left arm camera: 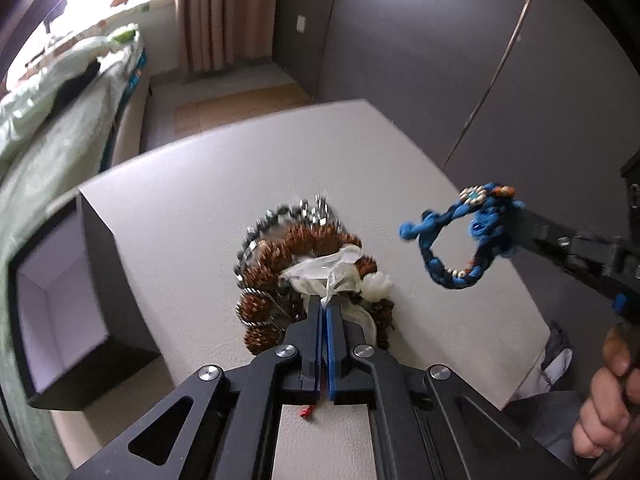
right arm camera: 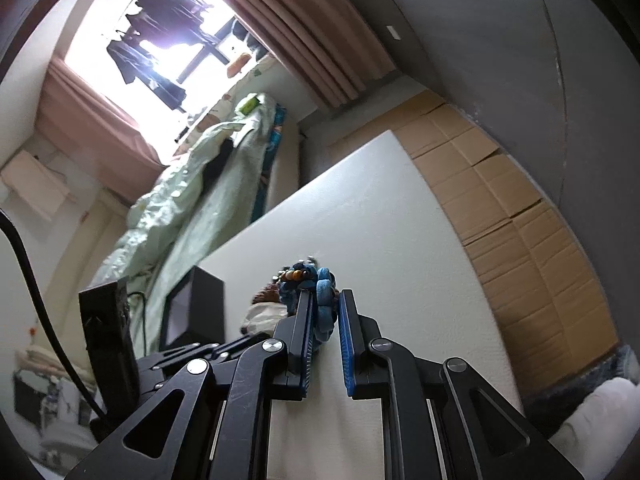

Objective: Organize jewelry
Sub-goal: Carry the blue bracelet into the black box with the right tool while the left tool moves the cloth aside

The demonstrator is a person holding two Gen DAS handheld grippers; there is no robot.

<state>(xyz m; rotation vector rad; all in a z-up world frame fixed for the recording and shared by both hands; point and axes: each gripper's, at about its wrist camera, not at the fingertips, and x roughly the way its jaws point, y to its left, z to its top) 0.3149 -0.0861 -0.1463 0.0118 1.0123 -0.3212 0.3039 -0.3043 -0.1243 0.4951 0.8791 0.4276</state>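
Note:
A pile of jewelry lies on the white table (left arm camera: 192, 208): a brown knobbly bead bracelet (left arm camera: 280, 256), a silver chain (left arm camera: 280, 216) and a whitish translucent ribbon piece (left arm camera: 332, 268). My left gripper (left arm camera: 325, 304) is shut on the whitish ribbon piece at the pile's near side. My right gripper (left arm camera: 516, 220) is shut on a blue braided bracelet (left arm camera: 452, 240) with beads and holds it in the air to the right of the pile. In the right wrist view the blue bracelet (right arm camera: 324, 300) sits between that gripper's (right arm camera: 325, 300) fingers.
An open black box (left arm camera: 64, 300) with a white inside stands at the table's left edge; it also shows in the right wrist view (right arm camera: 192, 308). A bed with green bedding (left arm camera: 48, 128) lies beyond. Cardboard covers the floor (right arm camera: 520, 208) to the right.

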